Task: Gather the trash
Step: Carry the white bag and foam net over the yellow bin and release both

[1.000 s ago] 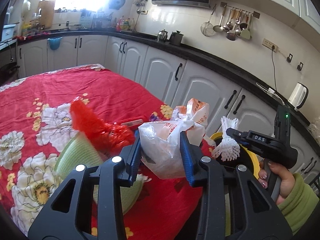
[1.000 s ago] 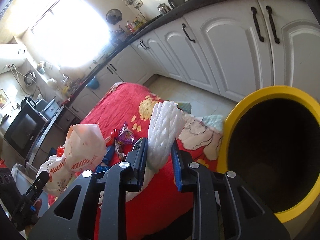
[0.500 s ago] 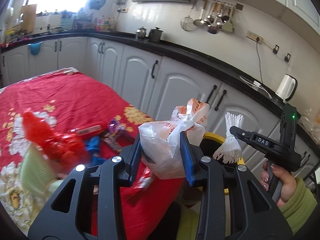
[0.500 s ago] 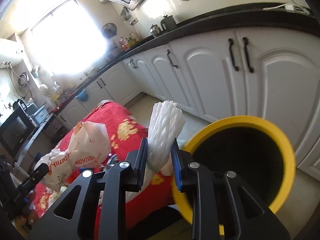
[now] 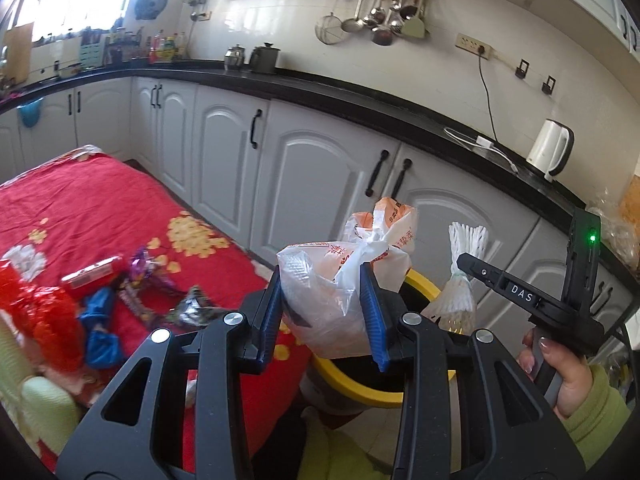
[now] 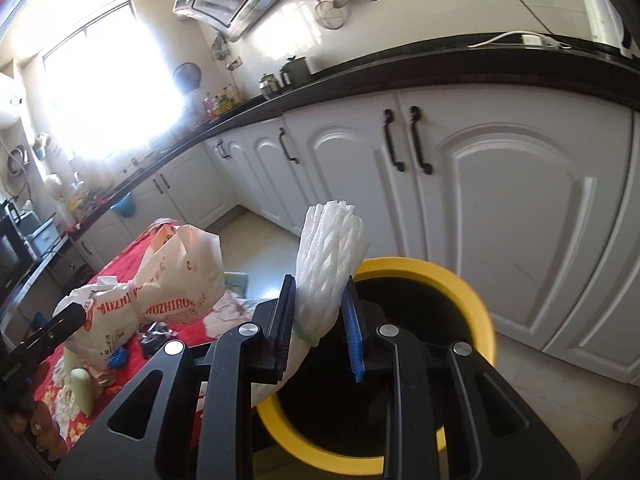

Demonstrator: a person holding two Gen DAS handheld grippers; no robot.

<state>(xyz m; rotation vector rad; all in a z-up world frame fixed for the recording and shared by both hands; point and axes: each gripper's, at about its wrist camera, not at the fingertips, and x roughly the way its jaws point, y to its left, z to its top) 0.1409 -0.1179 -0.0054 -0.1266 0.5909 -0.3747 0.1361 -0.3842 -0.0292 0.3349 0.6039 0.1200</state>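
My left gripper (image 5: 326, 314) is shut on a knotted white and orange plastic bag (image 5: 340, 280), held up over the near rim of a yellow-rimmed trash bin (image 5: 416, 284). My right gripper (image 6: 320, 316) is shut on a white foam net sleeve (image 6: 328, 256), right above the bin's dark opening (image 6: 400, 360). In the left wrist view the right gripper (image 5: 466, 262) comes in from the right with the foam net (image 5: 460, 280) hanging over the bin, a hand (image 5: 560, 368) on its grip. The right wrist view also shows the plastic bag (image 6: 168, 288) at left.
A red floral tablecloth (image 5: 100, 208) covers the table at left, with several wrappers: red crumpled plastic (image 5: 48, 320), a blue wrapper (image 5: 98, 316), a purple one (image 5: 140, 260). White cabinets (image 5: 320, 168) under a black counter (image 5: 360, 98) stand close behind the bin. A kettle (image 5: 550, 152) sits on the counter.
Both grippers have swung right, away from the table and over the yellow bin, each still holding its item. The bin now sits directly under the foam net and the bag.
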